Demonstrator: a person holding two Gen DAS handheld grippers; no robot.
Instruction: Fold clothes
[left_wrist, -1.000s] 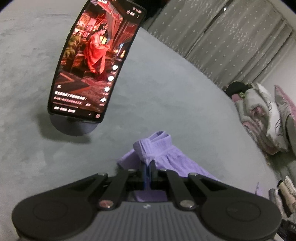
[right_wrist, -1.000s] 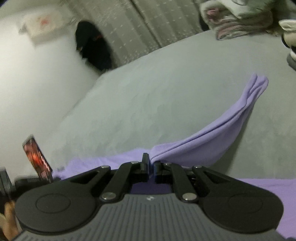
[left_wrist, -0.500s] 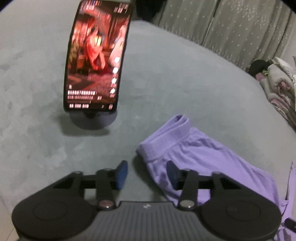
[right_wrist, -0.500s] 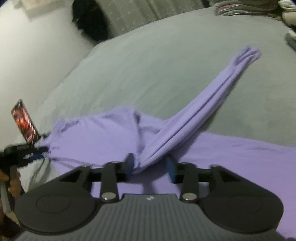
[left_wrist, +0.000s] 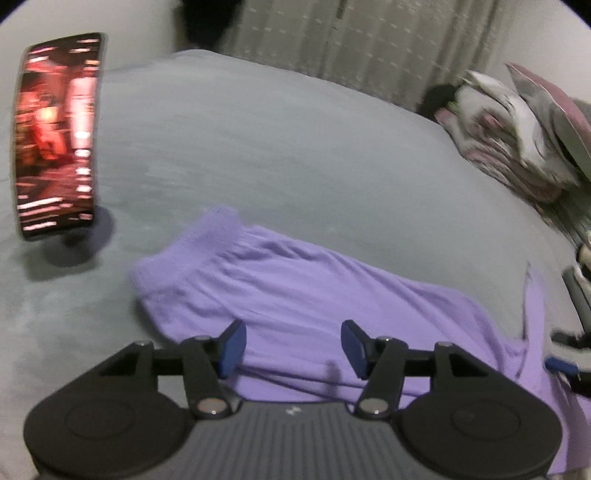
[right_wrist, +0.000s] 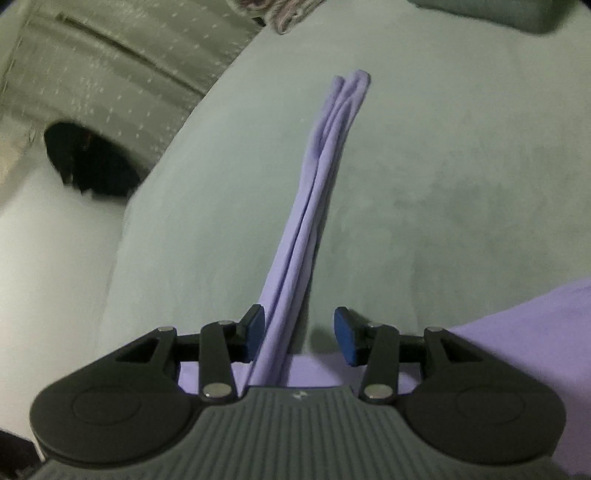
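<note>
On the grey bed (left_wrist: 295, 155) lies the lilac soft-cloth garment (left_wrist: 314, 295), spread flat, its ribbed band end pointing toward the phone. One long narrow part of the garment (right_wrist: 325, 177) stretches away over the bed cover. The left hand-held gripper (left_wrist: 293, 343) hovers above the cloth with its jaws spread wide, holding nothing. The right hand-held gripper (right_wrist: 299, 332) is spread too; the narrow part passes between its fingers, close to the left one. The black smartphone with a glowing red screen (left_wrist: 57, 133) stands on a round stand beyond the band end.
</note>
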